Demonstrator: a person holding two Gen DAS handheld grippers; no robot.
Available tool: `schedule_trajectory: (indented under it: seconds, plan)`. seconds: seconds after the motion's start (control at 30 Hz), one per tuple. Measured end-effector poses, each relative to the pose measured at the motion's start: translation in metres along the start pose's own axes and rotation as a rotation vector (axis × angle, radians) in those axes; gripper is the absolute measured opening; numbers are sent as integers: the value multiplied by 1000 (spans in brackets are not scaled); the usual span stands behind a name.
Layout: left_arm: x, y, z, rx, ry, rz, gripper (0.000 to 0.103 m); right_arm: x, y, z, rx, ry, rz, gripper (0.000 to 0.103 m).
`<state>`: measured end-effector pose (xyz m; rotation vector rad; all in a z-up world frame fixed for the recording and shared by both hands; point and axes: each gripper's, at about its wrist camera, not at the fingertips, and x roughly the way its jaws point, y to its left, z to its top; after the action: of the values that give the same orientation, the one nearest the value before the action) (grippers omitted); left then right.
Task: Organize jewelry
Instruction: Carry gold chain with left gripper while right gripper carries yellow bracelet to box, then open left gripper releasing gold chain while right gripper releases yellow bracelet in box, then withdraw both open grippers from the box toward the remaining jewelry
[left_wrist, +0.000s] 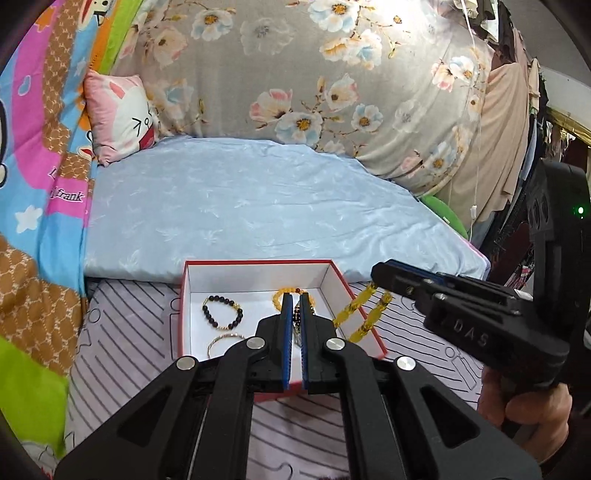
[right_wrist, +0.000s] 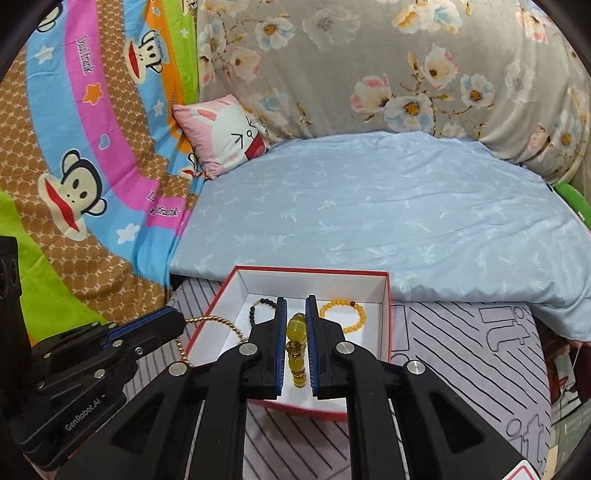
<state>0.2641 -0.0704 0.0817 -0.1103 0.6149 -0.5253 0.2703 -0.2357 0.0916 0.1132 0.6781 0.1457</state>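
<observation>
Holding jewelry over the open red-edged box (left_wrist: 334, 275) at lower centre of both views. Already inside: a dark bead bracelet (left_wrist: 222, 312), a thin gold bangle (left_wrist: 225, 341), an orange bead bracelet (right_wrist: 345, 315). Left gripper (left_wrist: 294, 306) nearly closed on a dark-and-metal piece (left_wrist: 296, 325), possibly a beaded chain, mostly hidden between the fingers. Right gripper (right_wrist: 296, 314) clamped on a yellow bead bracelet (right_wrist: 297, 354), hanging above the box's right rim in the left view. Still to lower and release: both held pieces. Gold bead chain (right_wrist: 210, 321) trailing at the box's left edge, partly hidden behind the left gripper.
</observation>
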Motion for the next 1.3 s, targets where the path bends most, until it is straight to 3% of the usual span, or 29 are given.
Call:
schedule_trajectory:
  seconds: [0.37, 0.67, 0.7, 0.73, 0.77, 0.8, 0.83, 0.97, 1.1, 1.3]
  plan:
    - [92, 14, -5, -23, 119, -13, 3, 70, -22, -10, 5, 98, -42, 9]
    - [128, 25, -18, -35, 174, 14, 3, 102, -37, -20, 18, 147, -64, 10]
    - [131, 27, -19, -40, 177, 30, 7, 103, -39, -21, 20, 145, -72, 11]
    - [133, 30, -20, -43, 175, 56, 19, 103, -41, -22, 20, 139, -76, 15]
    - [134, 31, -21, -40, 172, 64, 27, 102, -42, -23, 20, 136, -85, 17]
    - [134, 32, -22, -35, 168, 78, 40, 100, -43, -23, 22, 129, -91, 20]
    - [132, 34, -23, -33, 160, 96, 43, 98, -45, -23, 23, 121, -92, 23]
    - [117, 38, -23, -35, 137, 119, 44, 83, -45, -27, 22, 100, -103, 26]
    - [98, 38, -25, -17, 116, 190, 44, 64, -41, -36, 14, 82, -113, 33]
    - [66, 36, -36, 23, 97, 261, 44, 35, -33, -54, 12, 58, -122, 35]
